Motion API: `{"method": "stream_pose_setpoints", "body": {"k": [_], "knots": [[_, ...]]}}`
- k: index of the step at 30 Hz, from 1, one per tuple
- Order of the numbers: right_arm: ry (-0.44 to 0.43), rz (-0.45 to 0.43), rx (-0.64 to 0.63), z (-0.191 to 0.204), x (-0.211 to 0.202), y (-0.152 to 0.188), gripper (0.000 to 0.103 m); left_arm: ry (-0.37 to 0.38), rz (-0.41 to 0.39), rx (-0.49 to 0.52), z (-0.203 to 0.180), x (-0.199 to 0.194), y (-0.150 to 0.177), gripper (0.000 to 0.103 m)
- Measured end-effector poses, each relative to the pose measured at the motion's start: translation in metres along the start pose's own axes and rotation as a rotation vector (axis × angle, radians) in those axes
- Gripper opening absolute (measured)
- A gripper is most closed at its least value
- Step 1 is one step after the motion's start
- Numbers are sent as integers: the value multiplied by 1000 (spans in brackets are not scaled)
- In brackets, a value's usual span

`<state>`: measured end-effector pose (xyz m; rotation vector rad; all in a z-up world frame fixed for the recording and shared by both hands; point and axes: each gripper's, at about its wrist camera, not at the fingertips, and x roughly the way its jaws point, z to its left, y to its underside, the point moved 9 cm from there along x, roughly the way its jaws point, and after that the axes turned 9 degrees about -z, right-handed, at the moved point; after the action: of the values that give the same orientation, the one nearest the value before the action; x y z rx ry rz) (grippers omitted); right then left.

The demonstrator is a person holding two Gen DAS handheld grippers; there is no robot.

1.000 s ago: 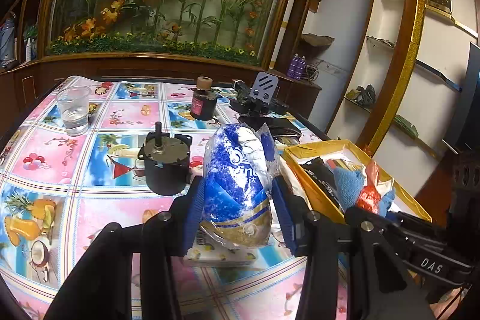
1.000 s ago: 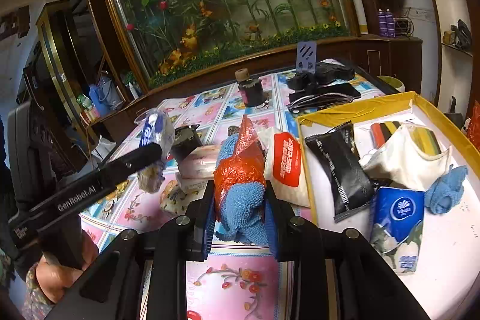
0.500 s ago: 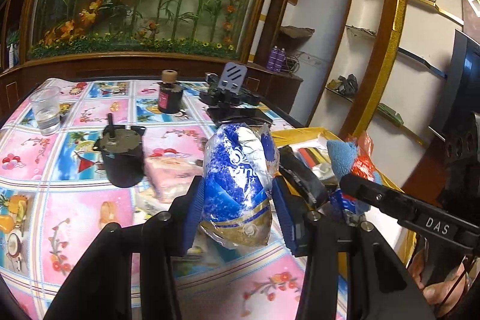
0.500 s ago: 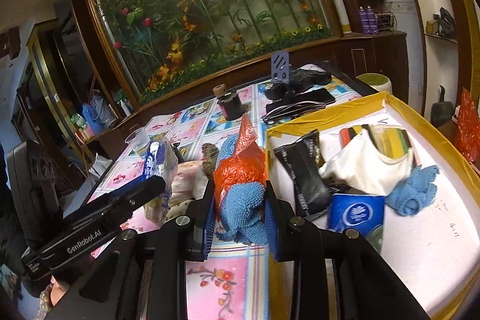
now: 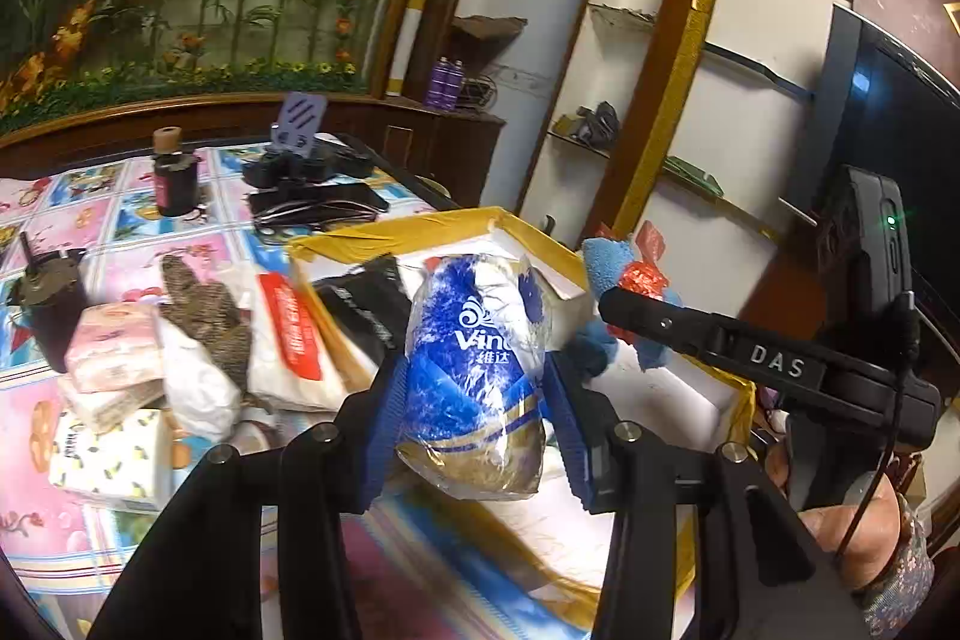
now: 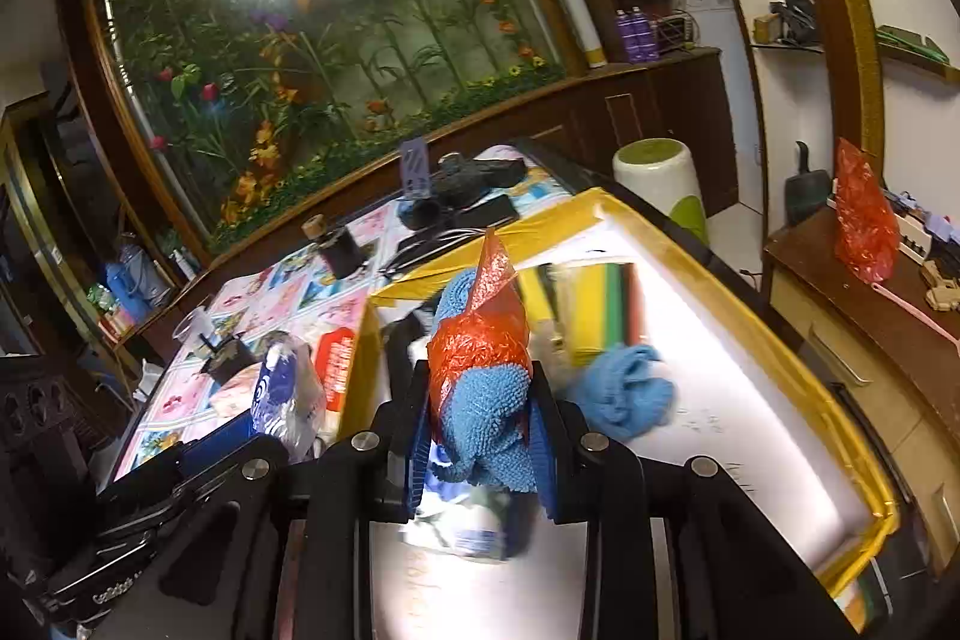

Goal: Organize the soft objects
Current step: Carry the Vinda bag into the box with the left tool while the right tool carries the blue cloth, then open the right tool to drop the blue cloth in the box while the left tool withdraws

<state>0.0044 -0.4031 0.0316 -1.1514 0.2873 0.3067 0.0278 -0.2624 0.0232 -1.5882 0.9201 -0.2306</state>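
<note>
Left wrist view: left gripper (image 5: 477,403) clamps blue-white tissue pack (image 5: 477,370), crinkled plastic wrap with gold band at base. Pack sits between both blue pads, long axis upright, leaning slightly away, above yellow-rimmed tray (image 5: 420,226).

Right wrist view: right gripper (image 6: 480,436) clamps blue cloth (image 6: 489,415) wrapped partly in red plastic bag (image 6: 480,334). Bundle upright between pads, red tip pointing up, over tray's white floor.

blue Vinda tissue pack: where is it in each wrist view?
Left wrist: the blue tissue pack is at centre, clamped in the left gripper.
Right wrist: same pack at lower left, beside the yellow-rimmed box.
Shared landmark: the small dark bottle with a tan cap on the tablecloth.
</note>
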Motion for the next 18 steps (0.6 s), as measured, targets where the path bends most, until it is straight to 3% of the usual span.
{"method": "stream_pose_setpoints", "body": {"k": [9, 18], "knots": [[102, 69, -8, -53, -7, 2, 30, 91, 53, 55, -42, 16, 14, 44], [127, 158, -26, -59, 7, 20, 32, 99, 113, 69, -48, 26, 28, 45]]}}
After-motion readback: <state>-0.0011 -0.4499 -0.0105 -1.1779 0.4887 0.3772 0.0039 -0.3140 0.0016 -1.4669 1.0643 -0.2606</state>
